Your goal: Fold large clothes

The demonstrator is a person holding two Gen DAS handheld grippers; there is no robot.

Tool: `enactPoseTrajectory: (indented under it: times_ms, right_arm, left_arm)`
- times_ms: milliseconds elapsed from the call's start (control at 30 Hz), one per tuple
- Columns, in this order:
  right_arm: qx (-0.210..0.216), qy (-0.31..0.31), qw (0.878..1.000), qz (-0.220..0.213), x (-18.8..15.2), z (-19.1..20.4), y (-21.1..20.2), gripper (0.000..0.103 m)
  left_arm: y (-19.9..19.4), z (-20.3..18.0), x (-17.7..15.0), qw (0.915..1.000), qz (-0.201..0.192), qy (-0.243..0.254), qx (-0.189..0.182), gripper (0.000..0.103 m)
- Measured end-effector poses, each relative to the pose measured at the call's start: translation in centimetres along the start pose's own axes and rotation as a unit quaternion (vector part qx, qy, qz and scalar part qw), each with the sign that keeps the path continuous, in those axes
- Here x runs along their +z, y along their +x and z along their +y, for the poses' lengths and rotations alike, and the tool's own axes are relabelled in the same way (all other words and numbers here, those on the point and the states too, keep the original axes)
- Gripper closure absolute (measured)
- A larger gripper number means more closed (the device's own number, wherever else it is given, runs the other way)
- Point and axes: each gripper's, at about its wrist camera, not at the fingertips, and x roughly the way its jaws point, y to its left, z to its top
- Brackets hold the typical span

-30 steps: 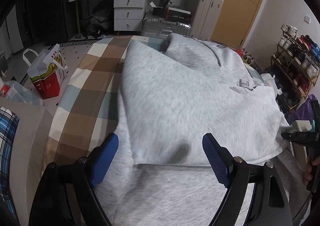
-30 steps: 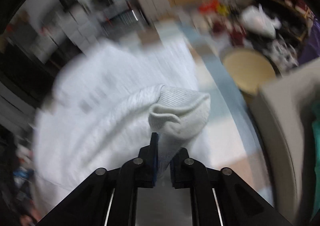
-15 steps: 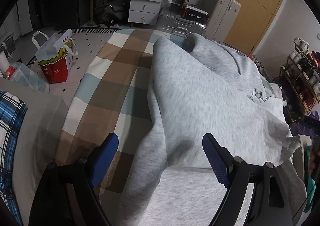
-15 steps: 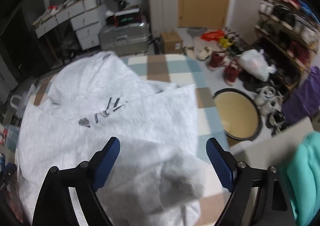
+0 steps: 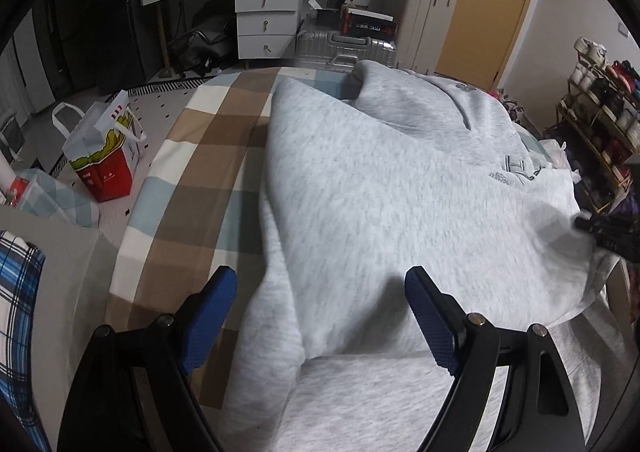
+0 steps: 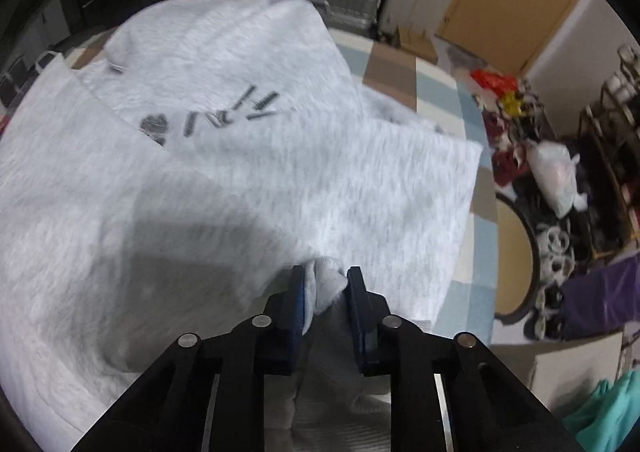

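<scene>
**Sweatshirt part-folded, right jaws back on the cloth**

Right gripper [image 6: 325,294] leads this moment: its jaws have just been closing, and a bunched ridge of pale grey fabric sits pinched between the blue pads. Across from it the left gripper [image 5: 320,326] hangs with its jaws spread wide, nothing between them, its pads poised above the near edge of the garment.

That garment, a large grey sweatshirt [image 5: 400,192], lies spread on the checked bedspread [image 5: 192,180] and covers most of the bed's right side. One panel already lies turned over the body, its edge running diagonally past the dark printed lettering [image 6: 224,118], so a first fold looks made. The hood end points toward the silver suitcase [image 5: 344,48] at the foot of the bed.

What remains, by my reading, is the larger share: the gathered piece in the right jaws has to be laid across, the near edge squared, and the whole length doubled over. The layers look loose and rumpled rather than flat.
</scene>
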Motion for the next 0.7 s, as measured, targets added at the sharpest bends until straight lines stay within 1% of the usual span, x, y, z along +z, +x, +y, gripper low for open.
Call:
enactPoseTrajectory:
  times_ms: [33,100,167,200,267,300,333,367,400,433,467,500,533,567,600,633,667,700]
  right_arm:
    - [-0.007,-0.003,1.000,-0.012,0.2,0.1,-0.5,0.085]
    - [-0.030,0.001,0.998,-0.048,1.0,0.0,-1.9,0.086]
    - [-0.045,0.022,0.996,-0.069,2.1,-0.8,-2.7,0.086]
    - [-0.055,0.031,0.995,-0.071,2.7,-1.0,-2.5,0.086]
    - [-0.072,0.051,0.994,-0.056,3.7,-1.5,-1.0,0.085]
    - [-0.077,0.056,0.995,-0.041,4.0,-1.5,0.0,0.085]
    - [-0.077,0.061,0.995,-0.011,4.0,-1.4,1.7,0.085]
    - [-0.072,0.061,0.995,0.012,4.0,-1.3,3.1,0.083]
    - [-0.077,0.054,0.995,0.027,4.0,-0.8,4.2,0.078]
    - [-0.089,0.047,0.995,0.024,3.7,-0.4,4.0,0.075]
    - [-0.112,0.041,0.993,0.013,3.8,0.0,3.5,0.070]
    - [-0.121,0.047,0.992,0.008,4.0,0.1,2.9,0.063]
    - [-0.123,0.057,0.991,0.000,4.0,0.2,2.0,0.061]
    - [-0.108,0.073,0.991,-0.023,4.3,0.4,0.4,0.061]
    - [-0.083,0.088,0.992,-0.046,4.6,0.8,-1.2,0.061]
    - [-0.046,0.096,0.992,-0.065,5.1,1.5,-2.8,0.060]
    - [0.013,0.087,0.993,-0.081,5.7,2.7,-4.3,0.054]
    - [0.077,0.068,0.990,-0.101,6.4,4.7,-6.1,0.051]
  left_arm:
    - [0.1,-0.2,0.0,1.0000,-0.001,0.001,0.003,0.020]
    - [0.5,-0.5,0.2,1.0000,0.004,0.005,0.006,0.020]
    - [1.1,-0.7,0.2,0.9999,0.013,0.002,0.002,0.020]
    - [1.5,-0.8,0.1,0.9998,0.020,0.002,0.004,0.020]
    - [2.3,-0.9,0.0,0.9993,0.035,0.005,0.015,0.020]
    - [2.4,-0.9,-0.1,0.9990,0.040,0.006,0.018,0.020]
    - [2.4,-0.7,-0.1,0.9990,0.039,0.006,0.020,0.020]
    - [2.3,-0.6,0.0,0.9990,0.038,0.007,0.020,0.020]
    - [1.9,-0.4,0.0,0.9991,0.036,0.006,0.020,0.020]
    - [1.4,-0.1,0.1,0.9993,0.031,0.002,0.019,0.020]
    - [0.9,0.2,0.1,0.9995,0.026,-0.001,0.017,0.020]
    - [0.3,0.6,0.2,0.9996,0.019,-0.007,0.017,0.020]
    - [-0.6,1.4,0.3,0.9996,0.010,-0.015,0.022,0.020]
    - [-1.4,2.0,0.4,0.9994,0.000,-0.024,0.025,0.020]
    - [-2.5,3.2,0.8,0.9990,-0.012,-0.034,0.026,0.020]
    - [-3.4,4.2,1.0,0.9984,-0.023,-0.043,0.028,0.020]
    - [-4.4,5.4,1.3,0.9970,-0.039,-0.058,0.034,0.020]
    - [-5.2,6.6,1.5,0.9947,-0.055,-0.076,0.043,0.020]
